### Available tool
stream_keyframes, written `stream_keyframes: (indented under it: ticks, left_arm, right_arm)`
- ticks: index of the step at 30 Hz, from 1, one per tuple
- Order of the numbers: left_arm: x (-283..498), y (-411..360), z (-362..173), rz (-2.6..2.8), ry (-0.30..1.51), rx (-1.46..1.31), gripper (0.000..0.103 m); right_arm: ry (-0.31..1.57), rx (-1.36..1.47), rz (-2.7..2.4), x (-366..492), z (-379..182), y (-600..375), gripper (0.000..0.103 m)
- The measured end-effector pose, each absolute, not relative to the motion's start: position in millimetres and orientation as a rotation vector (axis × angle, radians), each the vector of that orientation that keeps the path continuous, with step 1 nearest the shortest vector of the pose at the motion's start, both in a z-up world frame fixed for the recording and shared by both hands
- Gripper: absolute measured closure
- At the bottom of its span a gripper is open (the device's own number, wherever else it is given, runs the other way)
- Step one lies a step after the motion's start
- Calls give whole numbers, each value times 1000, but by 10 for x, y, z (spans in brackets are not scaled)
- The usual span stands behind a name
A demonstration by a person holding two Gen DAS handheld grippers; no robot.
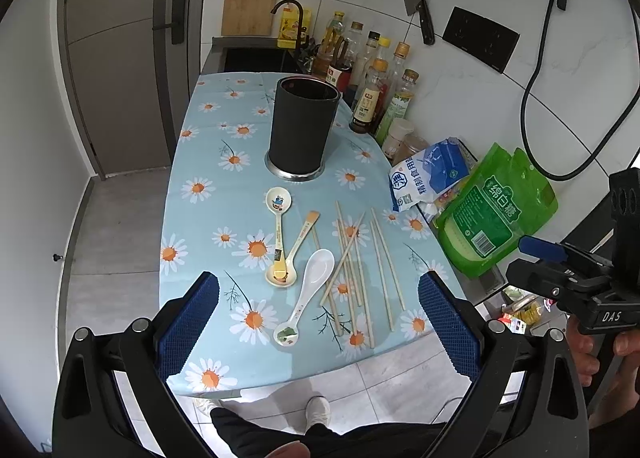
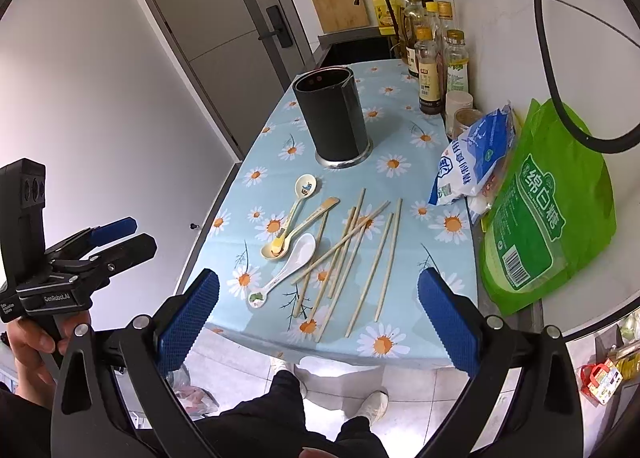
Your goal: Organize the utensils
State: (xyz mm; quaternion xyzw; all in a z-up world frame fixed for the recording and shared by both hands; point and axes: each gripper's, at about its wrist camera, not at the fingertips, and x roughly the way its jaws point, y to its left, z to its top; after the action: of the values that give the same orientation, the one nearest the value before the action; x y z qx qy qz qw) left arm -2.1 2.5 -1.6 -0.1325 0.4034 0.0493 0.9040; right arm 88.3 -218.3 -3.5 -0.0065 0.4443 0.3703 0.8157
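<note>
A tall black utensil holder (image 1: 302,126) (image 2: 333,118) stands upright on the daisy tablecloth (image 1: 208,194) (image 2: 400,342). In front of it lie three ceramic spoons: a patterned one (image 1: 279,218) (image 2: 301,194), a yellow one (image 1: 294,250) (image 2: 298,228) and a white one (image 1: 310,290) (image 2: 286,270). Several wooden chopsticks (image 1: 360,266) (image 2: 352,254) lie scattered to their right. My left gripper (image 1: 318,328) is open and empty above the table's near edge. My right gripper (image 2: 318,322) is open and empty, also above the near edge.
Sauce bottles (image 1: 372,82) (image 2: 432,58) line the back right wall. A blue-white bag (image 1: 430,174) (image 2: 476,158) and a green bag (image 1: 496,210) (image 2: 548,210) lie at the table's right. A sink and cutting board (image 1: 250,4) sit behind. The floor drops off left and front.
</note>
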Motion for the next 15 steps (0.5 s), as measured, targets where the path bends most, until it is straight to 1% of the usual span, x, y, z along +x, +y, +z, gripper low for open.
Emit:
stream_keyframes:
  ticks: [15]
  left_arm:
    - [24,-26,-55,94,851,-262,7]
  right_arm:
    - [983,4,788,961,-71,-2196,5]
